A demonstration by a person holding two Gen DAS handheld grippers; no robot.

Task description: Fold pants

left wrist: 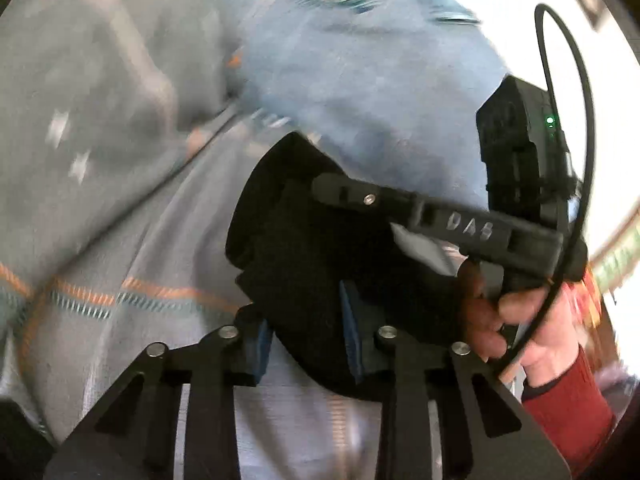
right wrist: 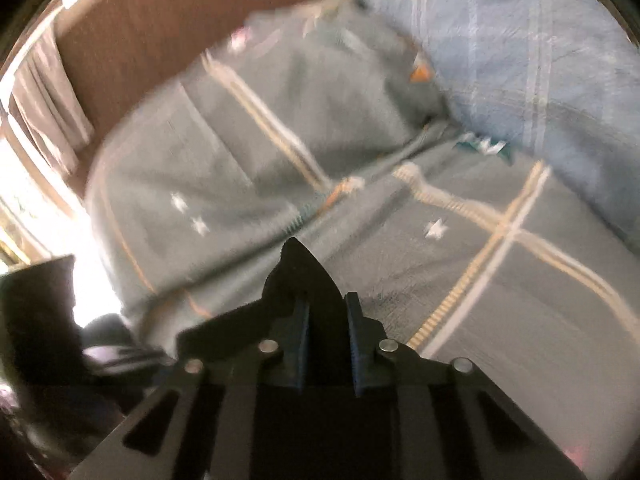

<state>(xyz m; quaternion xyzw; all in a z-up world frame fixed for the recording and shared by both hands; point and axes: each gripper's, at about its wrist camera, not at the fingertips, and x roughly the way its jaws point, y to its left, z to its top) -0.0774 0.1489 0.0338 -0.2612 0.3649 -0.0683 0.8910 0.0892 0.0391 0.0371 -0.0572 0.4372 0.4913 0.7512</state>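
Observation:
The pants (left wrist: 304,248) are black cloth, bunched and held up above the bed. In the left wrist view my left gripper (left wrist: 310,340) has its blue pads on either side of a fold of the black cloth, with cloth against the right pad (left wrist: 352,336). My right gripper (left wrist: 340,196) reaches in from the right, held by a hand in a red sleeve, and its fingers lie on the same bunch. In the right wrist view my right gripper (right wrist: 327,328) is shut on a peak of the black pants (right wrist: 298,276).
Below lies a grey-green bedspread (right wrist: 224,152) with striped bands and white stars. A pale blue pillow (right wrist: 520,52) lies at the back right. A brown headboard (right wrist: 160,32) stands behind. A black cable (left wrist: 576,128) loops by the right gripper.

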